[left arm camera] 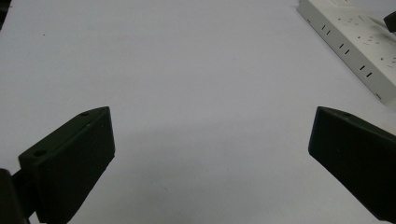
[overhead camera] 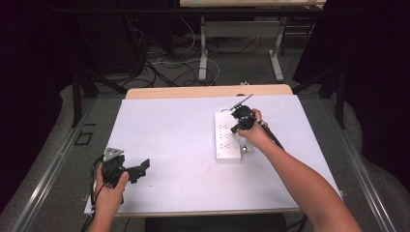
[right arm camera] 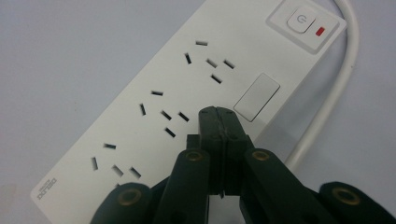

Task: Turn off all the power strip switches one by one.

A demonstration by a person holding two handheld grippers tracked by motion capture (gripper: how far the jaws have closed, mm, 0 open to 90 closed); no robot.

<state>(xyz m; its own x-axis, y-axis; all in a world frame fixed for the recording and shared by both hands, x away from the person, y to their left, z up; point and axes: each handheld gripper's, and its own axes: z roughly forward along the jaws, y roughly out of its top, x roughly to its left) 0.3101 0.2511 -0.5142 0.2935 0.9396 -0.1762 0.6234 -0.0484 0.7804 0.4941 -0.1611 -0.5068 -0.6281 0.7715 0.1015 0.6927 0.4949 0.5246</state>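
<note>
Right gripper (right arm camera: 218, 122) clenched, empty, poised above power strip (right arm camera: 154, 107) sockets. Switch (right arm camera: 306, 23) at 1 o'clock probably unpressed. Left gripper (left arm camera: 210, 154) released, idle at 7 o'clock on table (overhead camera: 169, 130).

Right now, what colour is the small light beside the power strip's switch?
Red. The light sits beside the switch on the white power strip; clearest in the right gripper view.

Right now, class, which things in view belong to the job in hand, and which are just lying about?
In the job:
power strip
right gripper, jaws shut over the strip
strip's white cable

Lying about:
left gripper, open over bare table
cables on the floor
</note>
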